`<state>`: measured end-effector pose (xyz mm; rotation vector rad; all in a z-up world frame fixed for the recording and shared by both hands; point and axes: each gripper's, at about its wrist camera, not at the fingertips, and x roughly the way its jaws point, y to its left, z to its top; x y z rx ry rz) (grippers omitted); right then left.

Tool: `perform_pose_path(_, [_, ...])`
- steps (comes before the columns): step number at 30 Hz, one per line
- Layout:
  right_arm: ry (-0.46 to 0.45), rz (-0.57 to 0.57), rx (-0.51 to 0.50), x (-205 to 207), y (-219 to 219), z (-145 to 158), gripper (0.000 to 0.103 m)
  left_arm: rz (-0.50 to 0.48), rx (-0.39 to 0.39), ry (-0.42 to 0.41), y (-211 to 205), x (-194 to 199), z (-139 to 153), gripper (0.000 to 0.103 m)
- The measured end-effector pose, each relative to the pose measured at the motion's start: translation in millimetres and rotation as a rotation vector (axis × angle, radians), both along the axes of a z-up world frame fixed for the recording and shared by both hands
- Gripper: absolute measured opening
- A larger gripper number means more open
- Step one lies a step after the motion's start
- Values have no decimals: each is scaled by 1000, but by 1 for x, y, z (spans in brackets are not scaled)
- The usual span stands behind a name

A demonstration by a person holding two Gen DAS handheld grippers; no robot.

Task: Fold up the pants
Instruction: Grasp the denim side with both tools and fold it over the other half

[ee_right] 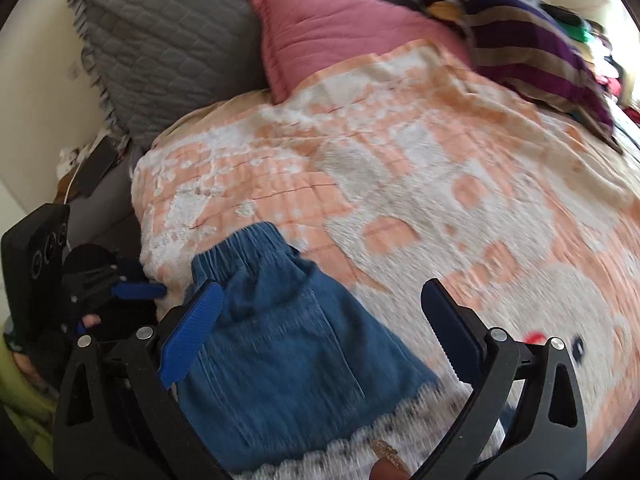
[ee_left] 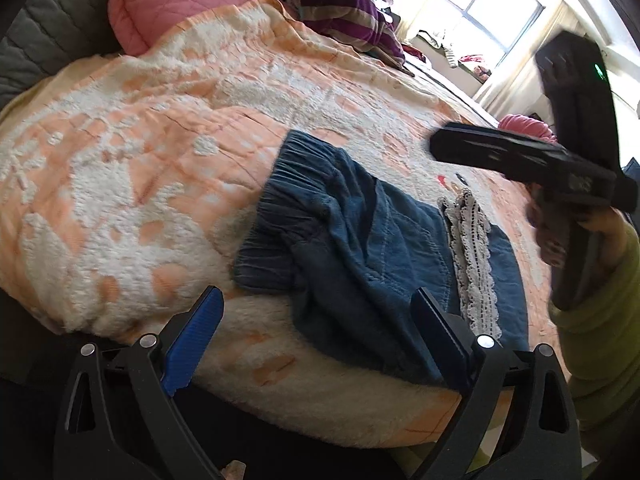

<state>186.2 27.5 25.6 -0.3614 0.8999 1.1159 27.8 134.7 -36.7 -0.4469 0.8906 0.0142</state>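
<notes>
Right now the denim pants (ee_left: 360, 248) lie on the bed (ee_left: 140, 160), waistband away, lace hem nearest my gaping, empty right tongs (ee_right: 320, 336); my left tongs (ee_left: 320, 336), likewise apart, hover beside them.

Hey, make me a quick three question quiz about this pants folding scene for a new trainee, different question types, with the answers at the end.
1. True or false: the left gripper is clamped on the denim pants.
2. Multiple choice: what trims the pants' hem? A. white lace B. red ribbon C. a metal zipper
3. Fill in: the pants lie on a peach and white ______.

Key
1. False. Both the left gripper and the right gripper are open and hold nothing.
2. A
3. blanket
</notes>
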Motion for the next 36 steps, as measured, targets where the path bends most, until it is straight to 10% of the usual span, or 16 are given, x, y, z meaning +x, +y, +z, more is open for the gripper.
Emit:
perform_pose_path(11, [156, 216, -107, 8, 78, -44, 93, -16, -52, 26, 2, 10, -19, 84])
perform_pose_path(21, [158, 266, -70, -1, 82, -53, 25, -20, -52, 32, 4, 16, -20, 85])
perform_pose_path(36, [136, 187, 189, -6, -9, 13, 21, -58, -120, -40, -14, 16, -4, 97])
